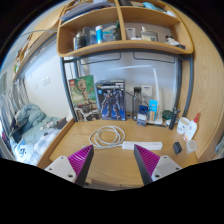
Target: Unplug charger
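Note:
A white power strip (142,145) lies on the wooden desk (112,162), just beyond my fingers and a little to the right. A coiled white cable (107,135) lies next to it on the left, further back. I cannot make out a plug in the strip. My gripper (113,164) is open and empty, its magenta pads (80,160) spread wide over bare desk, short of the strip and cable.
Boxes and books (98,100) lean on the wall behind the cable. Bottles and small items (150,108) stand at the right. A shelf (120,40) hangs above. A bed with clothes (30,125) is at the left.

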Motion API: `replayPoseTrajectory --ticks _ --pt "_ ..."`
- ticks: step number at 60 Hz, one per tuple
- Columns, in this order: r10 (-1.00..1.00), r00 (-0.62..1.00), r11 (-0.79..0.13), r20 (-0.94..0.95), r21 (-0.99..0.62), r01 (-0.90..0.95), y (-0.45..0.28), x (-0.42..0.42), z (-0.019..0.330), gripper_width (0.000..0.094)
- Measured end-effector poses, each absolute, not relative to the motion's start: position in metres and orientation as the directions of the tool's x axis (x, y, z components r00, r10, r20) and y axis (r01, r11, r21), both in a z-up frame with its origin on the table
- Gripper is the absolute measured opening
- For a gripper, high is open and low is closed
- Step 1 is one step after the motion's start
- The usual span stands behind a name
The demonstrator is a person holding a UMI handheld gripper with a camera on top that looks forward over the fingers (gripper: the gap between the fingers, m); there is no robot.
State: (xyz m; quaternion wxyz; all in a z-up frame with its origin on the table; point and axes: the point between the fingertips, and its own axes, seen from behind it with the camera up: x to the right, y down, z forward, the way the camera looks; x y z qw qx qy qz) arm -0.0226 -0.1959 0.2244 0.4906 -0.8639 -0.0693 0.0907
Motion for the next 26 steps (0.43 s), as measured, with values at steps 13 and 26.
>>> replayPoseTrajectory --ticks 13,26 --pt "0.249 0.967 -0.509 -0.049 -0.857 0.087 -0.218 -0.044 0.218 0.0811" --pt "0.244 0.969 -0.517 -0.030 -0.850 0.104 -0.228 -0.046 0.210 0.0812"
